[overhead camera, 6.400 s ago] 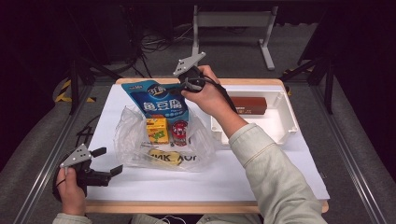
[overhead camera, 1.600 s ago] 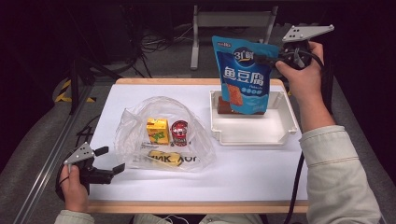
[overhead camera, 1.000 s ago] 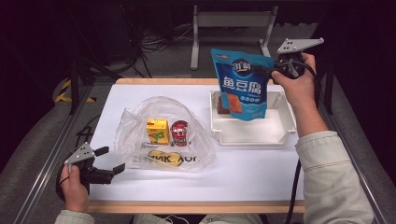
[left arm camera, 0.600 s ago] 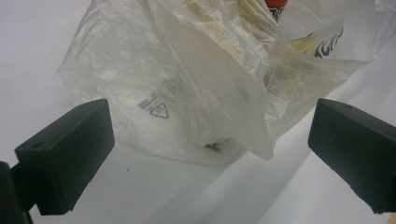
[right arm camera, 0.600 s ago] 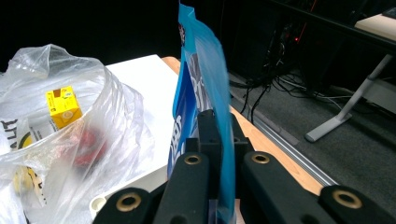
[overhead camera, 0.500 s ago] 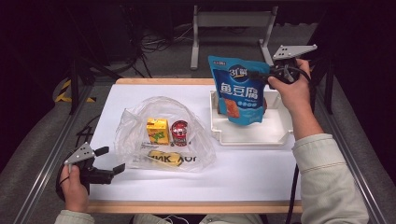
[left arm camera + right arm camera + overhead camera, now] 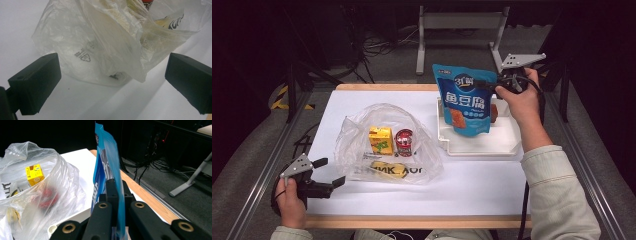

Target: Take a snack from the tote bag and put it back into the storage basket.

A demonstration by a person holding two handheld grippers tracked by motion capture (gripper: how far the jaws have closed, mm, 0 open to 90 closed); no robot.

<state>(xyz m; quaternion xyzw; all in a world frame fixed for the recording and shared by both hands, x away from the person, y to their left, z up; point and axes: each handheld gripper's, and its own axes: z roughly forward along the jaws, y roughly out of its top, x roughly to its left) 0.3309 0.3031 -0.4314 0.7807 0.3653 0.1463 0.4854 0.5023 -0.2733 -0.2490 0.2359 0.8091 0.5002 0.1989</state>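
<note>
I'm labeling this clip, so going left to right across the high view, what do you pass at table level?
Left hand-held gripper → yellow carton → red can → blue snack pouch → right hand-held gripper.

Glossy blue foil-like pouch (image 7: pixel 463 98) pinched between matt black plastic jaws of the right gripper (image 7: pixel 492 86). Below it, smooth white plastic tray (image 7: pixel 477 146). Ahead of the left gripper (image 7: pixel 331 172), crinkled clear plastic bag (image 7: pixel 387 142) on matt white tabletop (image 7: pixel 462 180), wood-edged.
</note>
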